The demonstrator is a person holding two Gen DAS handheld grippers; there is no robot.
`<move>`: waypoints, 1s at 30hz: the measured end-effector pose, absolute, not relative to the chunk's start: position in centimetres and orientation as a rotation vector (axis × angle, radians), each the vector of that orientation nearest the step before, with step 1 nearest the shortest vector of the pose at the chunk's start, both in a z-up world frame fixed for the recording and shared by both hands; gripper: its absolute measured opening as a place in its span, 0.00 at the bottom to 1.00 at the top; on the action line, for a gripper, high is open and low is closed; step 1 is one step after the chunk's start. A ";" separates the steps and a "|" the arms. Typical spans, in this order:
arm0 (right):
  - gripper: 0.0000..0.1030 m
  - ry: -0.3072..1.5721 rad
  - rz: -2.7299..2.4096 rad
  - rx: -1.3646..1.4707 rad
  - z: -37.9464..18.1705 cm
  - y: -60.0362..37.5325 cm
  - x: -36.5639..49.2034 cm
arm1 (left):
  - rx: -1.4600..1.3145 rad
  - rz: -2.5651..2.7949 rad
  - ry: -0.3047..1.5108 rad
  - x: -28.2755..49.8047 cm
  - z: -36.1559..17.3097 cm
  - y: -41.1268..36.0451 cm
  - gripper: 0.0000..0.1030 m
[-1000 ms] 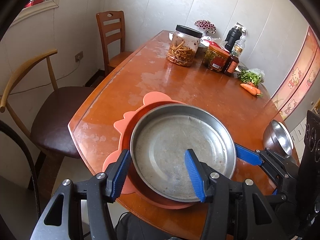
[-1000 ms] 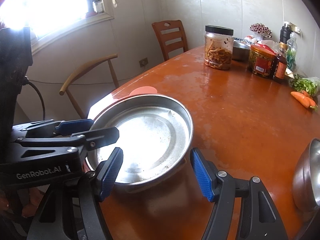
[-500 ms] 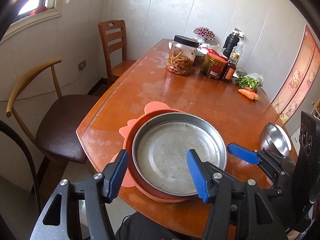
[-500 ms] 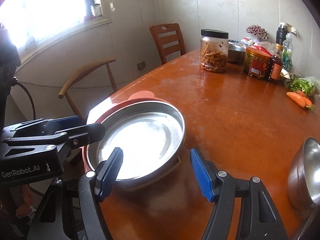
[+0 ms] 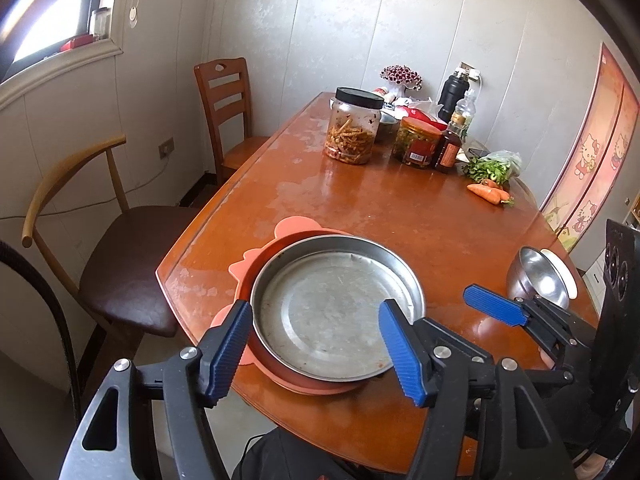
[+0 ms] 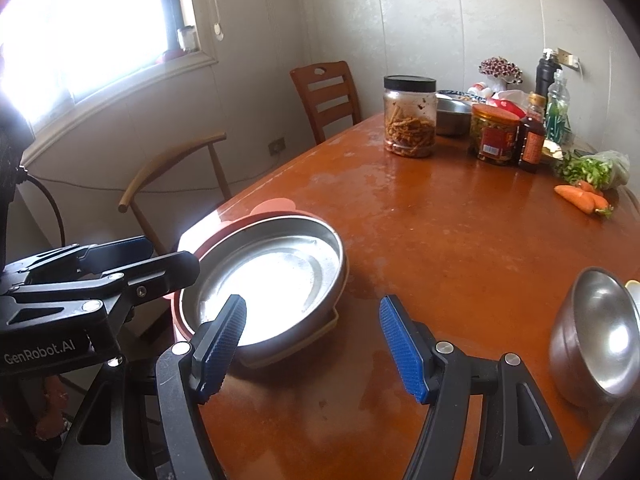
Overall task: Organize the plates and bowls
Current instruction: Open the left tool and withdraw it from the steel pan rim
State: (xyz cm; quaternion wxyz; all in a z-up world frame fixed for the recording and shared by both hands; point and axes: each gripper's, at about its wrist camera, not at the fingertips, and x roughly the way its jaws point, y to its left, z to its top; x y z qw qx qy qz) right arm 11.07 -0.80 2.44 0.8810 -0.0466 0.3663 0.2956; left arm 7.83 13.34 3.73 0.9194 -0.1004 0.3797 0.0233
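Left wrist — steel plate (image 5: 336,308) in pink plate (image 5: 256,264)

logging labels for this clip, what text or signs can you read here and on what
"GenRobot.AI": on the left claw's black body, right wrist view.
Red label on the pickle jar: too blurred to read.
Sauce bottle label: too small to read.
Hello Kitty pictures, no readable words, on the pink door panel.

Light: daylight from window (image 6: 92,28), blown out
Glare: white patch in steel plate (image 6: 264,280)
Edges: fisheye bending, dark corners
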 end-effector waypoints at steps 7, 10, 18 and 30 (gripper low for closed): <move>0.69 0.738 0.600 -0.082 3.4 -2.4 10.2 | -0.187 0.032 0.761 7.0 4.6 11.6 0.66; 0.69 0.727 0.593 -0.075 3.9 -3.1 9.9 | -0.186 0.025 0.748 6.5 5.1 11.0 0.67; 0.70 0.688 0.548 -0.050 5.1 -6.1 8.6 | -0.145 0.020 0.706 5.3 6.6 8.8 0.71; 0.71 0.614 0.455 0.011 7.2 -13.3 5.9 | -0.084 -0.033 0.688 4.9 7.7 3.4 0.72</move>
